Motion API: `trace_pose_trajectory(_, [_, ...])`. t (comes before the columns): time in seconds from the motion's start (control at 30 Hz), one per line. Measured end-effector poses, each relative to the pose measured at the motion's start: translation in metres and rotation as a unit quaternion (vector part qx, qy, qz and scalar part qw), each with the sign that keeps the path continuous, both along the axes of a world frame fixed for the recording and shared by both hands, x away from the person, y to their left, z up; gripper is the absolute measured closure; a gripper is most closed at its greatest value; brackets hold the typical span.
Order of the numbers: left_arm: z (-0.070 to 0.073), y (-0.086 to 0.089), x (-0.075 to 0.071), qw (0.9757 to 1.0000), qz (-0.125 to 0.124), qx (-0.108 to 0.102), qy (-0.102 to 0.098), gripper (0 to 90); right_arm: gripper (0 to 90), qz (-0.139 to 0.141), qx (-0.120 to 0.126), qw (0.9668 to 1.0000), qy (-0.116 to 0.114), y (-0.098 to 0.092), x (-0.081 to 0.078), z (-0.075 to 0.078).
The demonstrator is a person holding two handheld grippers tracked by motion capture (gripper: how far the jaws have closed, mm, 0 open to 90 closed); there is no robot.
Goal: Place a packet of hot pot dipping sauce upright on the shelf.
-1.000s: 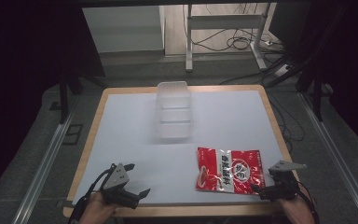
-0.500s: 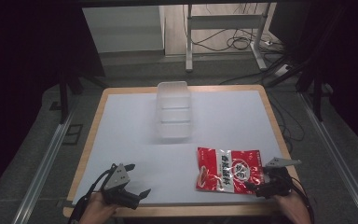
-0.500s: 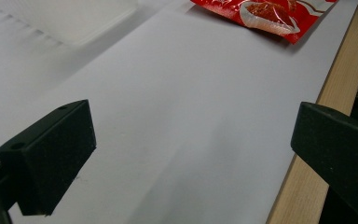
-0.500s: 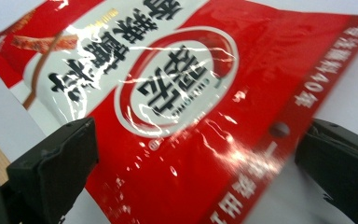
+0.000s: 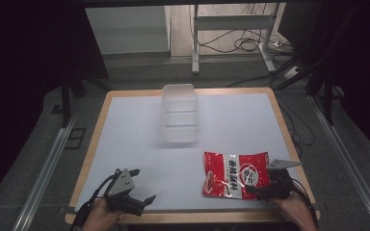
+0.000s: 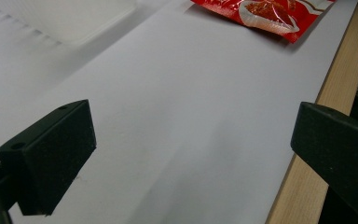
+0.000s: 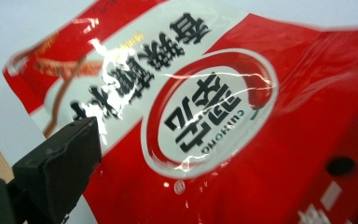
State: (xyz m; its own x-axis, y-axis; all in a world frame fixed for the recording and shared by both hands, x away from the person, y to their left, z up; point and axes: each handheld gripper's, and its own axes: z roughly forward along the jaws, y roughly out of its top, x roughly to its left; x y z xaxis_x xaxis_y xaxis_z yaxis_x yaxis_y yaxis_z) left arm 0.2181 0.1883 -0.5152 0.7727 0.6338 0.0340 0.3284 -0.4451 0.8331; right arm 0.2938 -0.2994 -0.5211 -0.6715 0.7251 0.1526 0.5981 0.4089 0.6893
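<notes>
A red and white snack bag point(image 5: 233, 174) lies flat on the white table top near the front right. My right gripper point(image 5: 262, 186) is at the bag's right edge, its jaws spread and low over the foil. In the right gripper view the bag point(image 7: 205, 107) is very close, one black finger point(image 7: 58, 165) stands at the lower left, and the other jaw is hidden. My left gripper point(image 5: 143, 185) rests open near the front left edge, holding nothing. Its view looks across bare table between wide jaws point(image 6: 191, 154) toward the bag point(image 6: 270, 11).
A clear plastic container point(image 5: 179, 113) stands at the back middle of the table, its corner also in the left gripper view point(image 6: 65, 18). The wooden table rim point(image 5: 192, 217) runs along the front. Cables and a metal stand lie on the floor behind.
My right gripper has moved left onto the bag's right edge. The left gripper, the bag and the container stay where they were.
</notes>
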Motion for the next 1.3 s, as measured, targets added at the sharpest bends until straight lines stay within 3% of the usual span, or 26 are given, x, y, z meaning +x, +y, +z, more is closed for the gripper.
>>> trace_pose_trajectory(0.13, [0.0, 0.0, 0.0, 1.0, -0.001, 0.0, 0.0, 0.0, 2.9, -0.008, 0.001, 1.0, 0.005, 0.005, 0.003, 0.001])
trace_pose_trajectory(0.2, [0.0, 0.0, 0.0, 1.0, -0.001, 0.0, 0.0, 0.0, 12.3, -0.016, -0.009, 0.9998, 0.003, 0.007, 0.006, 0.004])
trace_pose_trajectory(0.23, [0.0, 0.0, 0.0, 1.0, -0.001, 0.0, 0.0, 0.0, 12.3, -0.016, -0.009, 0.9998, 0.003, 0.007, 0.006, 0.004])
trace_pose_trajectory(0.27, [0.0, 0.0, 0.0, 1.0, -0.001, 0.0, 0.0, 0.0, 19.9, -0.025, -0.012, 0.9996, 0.005, 0.008, 0.007, 0.005])
trace_pose_trajectory(0.3, [0.0, 0.0, 0.0, 1.0, -0.001, 0.0, 0.0, 0.0, 36.1, -0.037, -0.012, 0.9992, 0.007, 0.008, 0.009, 0.009])
trace_pose_trajectory(0.33, [0.0, 0.0, 0.0, 1.0, -0.001, 0.0, 0.0, 0.0, 44.4, -0.04, -0.015, 0.9991, 0.006, 0.007, 0.01, 0.01])
trace_pose_trajectory(0.37, [0.0, 0.0, 0.0, 1.0, -0.001, 0.0, 0.0, 0.0, 44.4, -0.04, -0.015, 0.9991, 0.006, 0.007, 0.01, 0.01])
trace_pose_trajectory(0.43, [0.0, 0.0, 0.0, 1.0, 0.0, 0.0, 0.0, 0.0, 65.3, -0.045, -0.023, 0.9987, 0.002, 0.008, 0.01, 0.014])
trace_pose_trajectory(0.6, [0.0, 0.001, 0.0, 1.0, 0.008, -0.005, -0.003, 0.0, 86.1, -0.044, -0.004, 0.9989, -0.013, 0.009, 0.006, 0.025])
trace_pose_trajectory(0.83, [0.001, 0.003, 0.0, 0.9998, 0.013, -0.014, -0.01, 0.0, 87.4, -0.053, 0.001, 0.9983, -0.026, 0.017, 0.007, 0.039])
trace_pose_trajectory(1.3, [0.002, 0.005, -0.001, 0.9992, 0.007, -0.032, -0.023, 0.0, 87.6, -0.034, 0.03, 0.9984, -0.033, 0.026, 0.017, 0.074])
